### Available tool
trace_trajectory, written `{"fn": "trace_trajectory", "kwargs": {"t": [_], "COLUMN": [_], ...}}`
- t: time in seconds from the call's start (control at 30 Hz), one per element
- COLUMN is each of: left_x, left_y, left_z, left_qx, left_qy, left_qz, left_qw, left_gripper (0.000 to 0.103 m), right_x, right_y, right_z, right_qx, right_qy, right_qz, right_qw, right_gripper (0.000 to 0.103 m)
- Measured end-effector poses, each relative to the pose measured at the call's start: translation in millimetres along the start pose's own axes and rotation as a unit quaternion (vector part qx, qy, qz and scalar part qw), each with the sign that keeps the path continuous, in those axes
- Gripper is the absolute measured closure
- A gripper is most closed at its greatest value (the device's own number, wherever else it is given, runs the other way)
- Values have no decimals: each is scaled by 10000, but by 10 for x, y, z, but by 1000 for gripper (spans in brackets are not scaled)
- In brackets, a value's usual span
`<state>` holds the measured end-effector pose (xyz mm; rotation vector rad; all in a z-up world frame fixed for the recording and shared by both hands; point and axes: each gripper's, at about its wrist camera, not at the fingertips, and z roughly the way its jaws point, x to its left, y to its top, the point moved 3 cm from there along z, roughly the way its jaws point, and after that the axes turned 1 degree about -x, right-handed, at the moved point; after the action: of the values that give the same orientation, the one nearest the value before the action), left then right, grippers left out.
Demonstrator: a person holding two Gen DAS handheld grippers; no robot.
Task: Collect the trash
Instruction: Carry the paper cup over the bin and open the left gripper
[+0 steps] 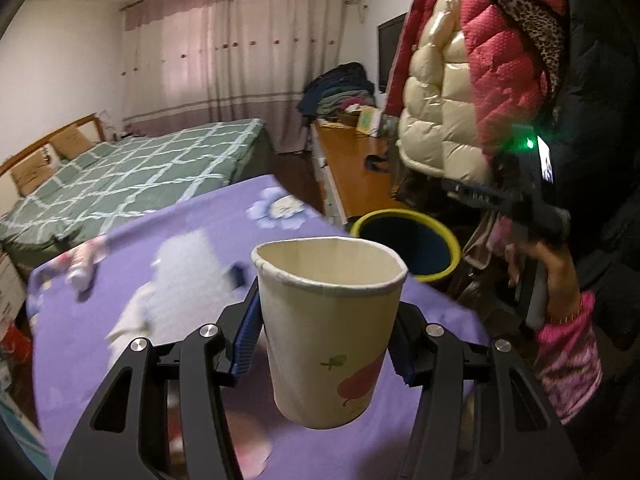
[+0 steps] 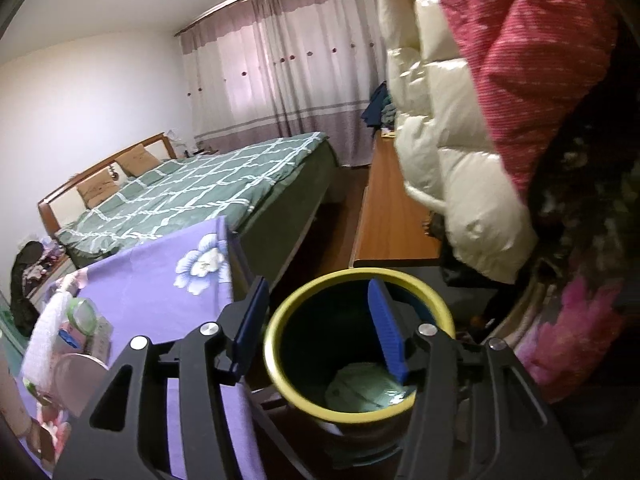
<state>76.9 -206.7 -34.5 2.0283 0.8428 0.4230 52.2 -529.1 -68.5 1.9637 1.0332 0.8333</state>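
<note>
Left gripper [image 1: 324,334] is clamped on a paper cup [image 1: 326,328]: blue pads press both sides of the cup wall, cup upright, mouth open, clear of the purple flowered tablecloth [image 1: 192,216] below it. The cup sits over the cloth's right-hand part; the cloth edge runs diagonally just behind it.

Trash bin [image 2: 280,344], yellow rim, dark inside, stands on the floor just past that table edge, between the table and the hanging coats [image 1: 472,80]. Something pale lies at its bottom [image 2: 360,390].

Right gripper [image 2: 320,332] hangs over the bin mouth, fingers apart with nothing between them, only the bin opening below. From the left wrist view the person's right hand [image 1: 552,272], in a pink sleeve, holds that gripper beside the coats.

Room to move: tight on the right, where the coats crowd close to the bin. A wooden desk [image 2: 392,216] ends just behind the bin. An open floor strip runs between the desk and the green checked bed [image 2: 224,184]. Loose clutter [image 2: 72,328] at the left end of the table, well apart from the cup.
</note>
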Motion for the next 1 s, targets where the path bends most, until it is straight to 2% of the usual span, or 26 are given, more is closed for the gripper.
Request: {"fn": "trace_trajectory", "kwargs": {"t": [0.37, 0.57, 0.8, 0.83, 0.87, 0.93, 1.0], "left_x": [-779, -1112, -1321, -1337, -1358, -1345, -1343], "left_y": [561, 828, 963, 972, 977, 991, 1009], "left_z": [1375, 2077, 2731, 2821, 2899, 2927, 2917], "left_qx": [427, 606, 717, 756, 823, 857, 847], "left_qy": [-665, -777, -727, -652, -610, -590, -510], "left_qz": [113, 42, 33, 40, 36, -29, -77], "left_qw": [9968, 9951, 9948, 9950, 9947, 9946, 9951], "left_gripper": [48, 47, 44, 42, 33, 21, 19], "right_x": [-475, -655, -843, -853, -859, -874, -853], "right_y": [-82, -176, -281, -291, -290, -291, -303], "right_z": [-99, 2, 144, 143, 141, 143, 130], "right_qx": [-56, 108, 307, 320, 327, 336, 342], "right_qy": [-383, -477, -530, -538, -548, -587, -593], "right_qz": [-76, -123, 7, 20, 32, 52, 59], "right_qw": [9992, 9987, 9981, 9980, 9980, 9977, 9976], "right_gripper": [49, 46, 45, 45, 44, 42, 41]}}
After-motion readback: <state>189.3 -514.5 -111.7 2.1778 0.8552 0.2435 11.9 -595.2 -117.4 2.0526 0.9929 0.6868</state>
